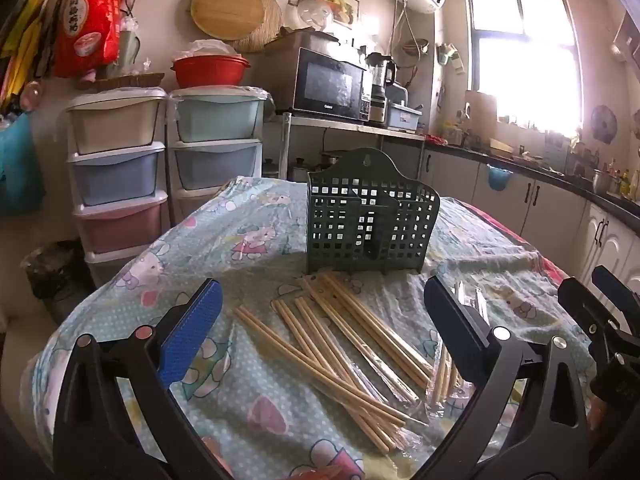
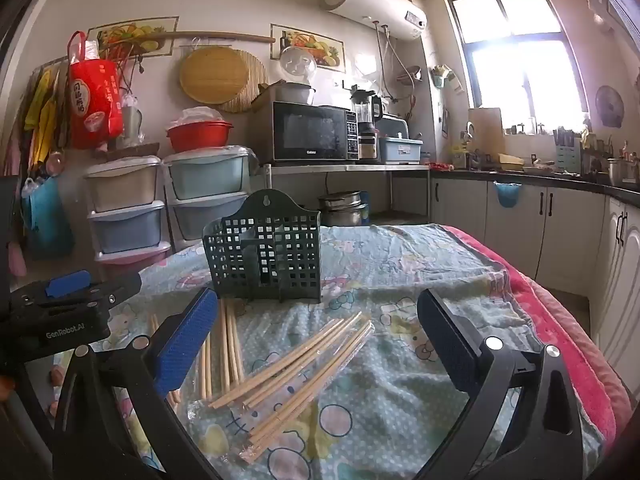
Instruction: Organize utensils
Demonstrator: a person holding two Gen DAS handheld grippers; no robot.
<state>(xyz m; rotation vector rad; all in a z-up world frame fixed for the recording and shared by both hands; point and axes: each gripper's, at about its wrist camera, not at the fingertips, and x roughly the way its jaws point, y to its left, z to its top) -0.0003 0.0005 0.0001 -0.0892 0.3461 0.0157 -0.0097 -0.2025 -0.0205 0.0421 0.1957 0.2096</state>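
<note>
Grippers left [image 1: 322, 316] and right [image 2: 316, 322] hover level, jaws spread, above chopsticks [image 1: 340, 340].

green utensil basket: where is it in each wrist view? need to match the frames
Left wrist: basket stands upright at centre, just right of the middle, on the tablecloth beyond the loose chopsticks.
Right wrist: basket sits left of centre, above the left finger, chopsticks in front of it.
Shared landmark: the microwave behind the basket in both.
</note>
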